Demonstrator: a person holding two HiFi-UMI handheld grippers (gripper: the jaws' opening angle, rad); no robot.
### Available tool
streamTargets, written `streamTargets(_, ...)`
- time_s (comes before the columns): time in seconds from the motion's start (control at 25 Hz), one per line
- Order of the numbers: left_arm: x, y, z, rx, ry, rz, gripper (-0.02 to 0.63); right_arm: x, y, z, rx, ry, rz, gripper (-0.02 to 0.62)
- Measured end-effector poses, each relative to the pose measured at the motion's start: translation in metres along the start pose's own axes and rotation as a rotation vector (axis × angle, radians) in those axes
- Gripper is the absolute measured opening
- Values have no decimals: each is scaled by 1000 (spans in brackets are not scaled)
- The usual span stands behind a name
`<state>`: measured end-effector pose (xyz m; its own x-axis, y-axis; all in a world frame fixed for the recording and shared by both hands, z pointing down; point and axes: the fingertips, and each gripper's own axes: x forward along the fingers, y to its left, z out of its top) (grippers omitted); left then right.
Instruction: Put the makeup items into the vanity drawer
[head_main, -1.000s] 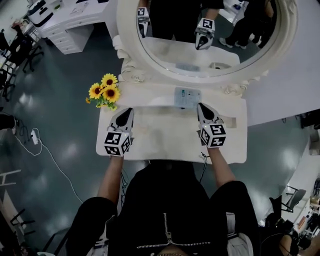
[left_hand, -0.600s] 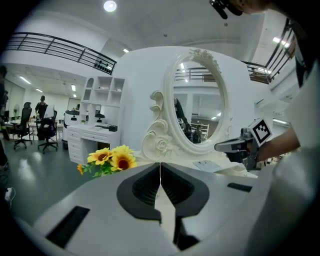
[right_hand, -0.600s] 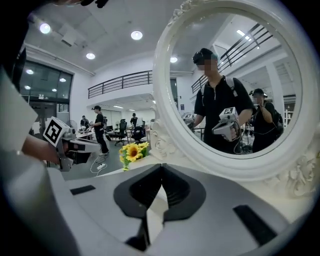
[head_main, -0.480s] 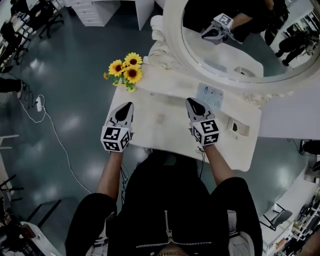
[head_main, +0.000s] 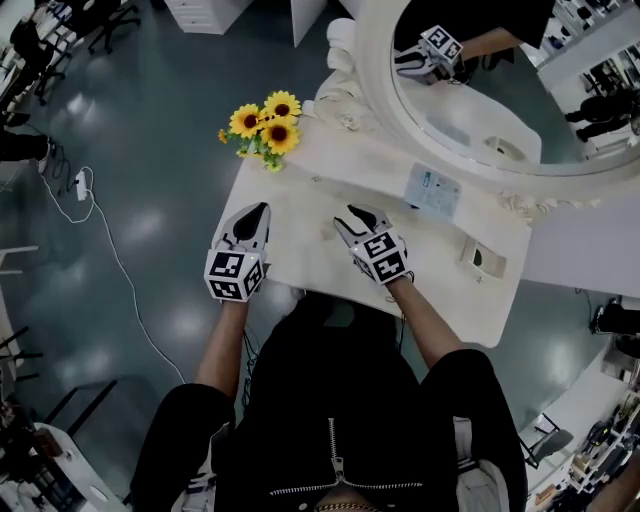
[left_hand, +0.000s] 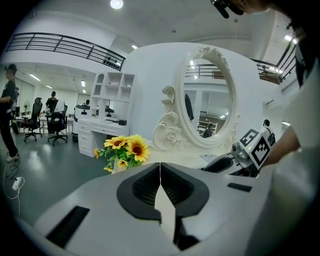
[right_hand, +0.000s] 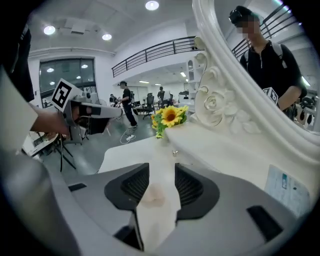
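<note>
- the left tongs (head_main: 255, 212) were held over the left edge of the white desk (head_main: 440, 290), pointing slightly downward toward the sunflowers (head_main: 265, 122); the left forearm (head_main: 222, 345) ran straight forward from the person's body.
- their jaws were together, tips touching, with nothing between them.
- the right forearm (head_main: 425, 325) angled inward, so the right tongs (head_main: 355, 216) sat over the middle of the desk, tilted down and aimed toward the flower corner.
- the right tongs' jaws had just been opening and stood apart; they clamped nothing. only the desk top showed between them, with a faint pinkish round patch (right_hand: 152, 195) on it. whether that was an item or a mark could not be told.
- the two tongs were near each other, not touching.
- a flat pale-blue packet (head_main: 433, 192) lay on the desk just in front of the oval mirror (head_main: 480, 90), to the right of the right tongs.
- a small beige case (head_main: 486, 262) lay near the desk's right end, well apart from both tongs.
</note>
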<state>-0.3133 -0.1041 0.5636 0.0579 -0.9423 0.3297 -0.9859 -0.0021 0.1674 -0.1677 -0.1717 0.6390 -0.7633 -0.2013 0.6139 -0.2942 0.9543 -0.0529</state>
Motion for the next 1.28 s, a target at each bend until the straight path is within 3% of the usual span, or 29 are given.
streamTargets(0.4,-12,9,-14,-16,25,34,21,51,18,-59,24,229,91,155)
streamTargets(0.52,-14,10,-17,-17,31,34,21,54,21,-70,44,272,98,117)
streamTargets(0.84,-10,-2,-17,-8,38,11,21,56,15,-76,39,261,79,57)
streamTargets(1.28,-2,-13,-8,25,32,-22,21,24,9,-43,66,114,43,43)
